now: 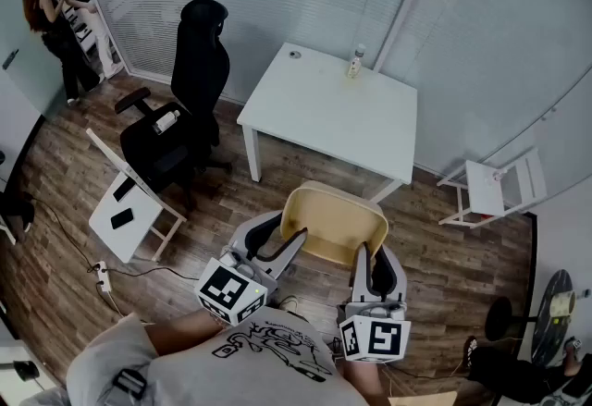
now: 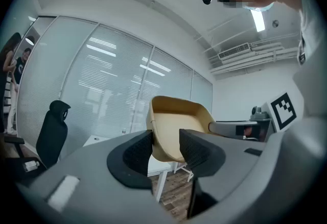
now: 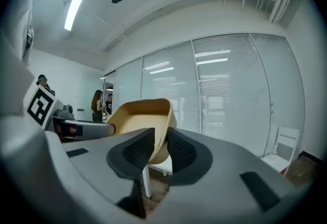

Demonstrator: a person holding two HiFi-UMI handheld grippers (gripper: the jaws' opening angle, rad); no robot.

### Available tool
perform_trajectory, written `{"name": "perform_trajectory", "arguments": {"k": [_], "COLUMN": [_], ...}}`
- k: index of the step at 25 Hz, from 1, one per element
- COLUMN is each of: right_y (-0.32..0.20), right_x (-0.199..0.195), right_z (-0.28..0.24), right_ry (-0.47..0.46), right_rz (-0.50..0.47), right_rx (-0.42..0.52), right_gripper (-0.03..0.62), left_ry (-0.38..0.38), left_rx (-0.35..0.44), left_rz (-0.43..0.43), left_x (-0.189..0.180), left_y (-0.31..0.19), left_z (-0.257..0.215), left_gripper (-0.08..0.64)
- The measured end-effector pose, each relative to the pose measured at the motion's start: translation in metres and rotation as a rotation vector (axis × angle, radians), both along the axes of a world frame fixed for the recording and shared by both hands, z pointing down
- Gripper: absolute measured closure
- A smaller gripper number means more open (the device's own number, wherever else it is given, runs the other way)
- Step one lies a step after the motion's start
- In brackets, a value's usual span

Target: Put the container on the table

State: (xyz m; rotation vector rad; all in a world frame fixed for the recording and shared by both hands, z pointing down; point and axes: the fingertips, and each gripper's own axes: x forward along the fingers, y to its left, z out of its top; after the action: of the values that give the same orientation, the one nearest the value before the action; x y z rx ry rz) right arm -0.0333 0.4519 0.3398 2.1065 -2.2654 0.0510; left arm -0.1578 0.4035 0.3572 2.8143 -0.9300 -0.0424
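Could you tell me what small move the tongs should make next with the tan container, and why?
Probably carry the tan plastic container level and forward toward the white square table. The left tongs and right tongs each clamp one of its side walls, and it hangs above the wooden floor, short of the table, whose near half is bare.

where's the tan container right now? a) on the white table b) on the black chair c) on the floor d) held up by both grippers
d: the container is in the air short of the white table, one side wall clamped in the left gripper, the other in the right gripper.
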Motion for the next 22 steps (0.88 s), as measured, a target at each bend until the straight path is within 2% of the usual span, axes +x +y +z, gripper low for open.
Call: {"name": "perform_trajectory", "arguments": {"k": [5,17,22], "right_y": [-0.005,-0.048,-0.066], "right_x": [-0.005,-0.054,-0.058], "right_z": [0.000,0.009,0.010], "right_ry": [0.004,-0.030,-0.020], "right_rz": [0.000,0.002,-0.001], "right_rx": [0.001,-0.001,-0.006], "right_gripper": [0.522,0.522,0.522], "left_ry": [0.004,0.005,0.011], "left_rx": [-0.013,-0.029,-0.035], "left_rz": [-0.004,-0.005,-0.008], "left_x": [-0.006,-0.058,-0.063], "left_y": [-0.003,-0.043,-0.063], "left_z": [0.003,0.013,0.013], "left_gripper": [0.399,0.408,0.414]}}
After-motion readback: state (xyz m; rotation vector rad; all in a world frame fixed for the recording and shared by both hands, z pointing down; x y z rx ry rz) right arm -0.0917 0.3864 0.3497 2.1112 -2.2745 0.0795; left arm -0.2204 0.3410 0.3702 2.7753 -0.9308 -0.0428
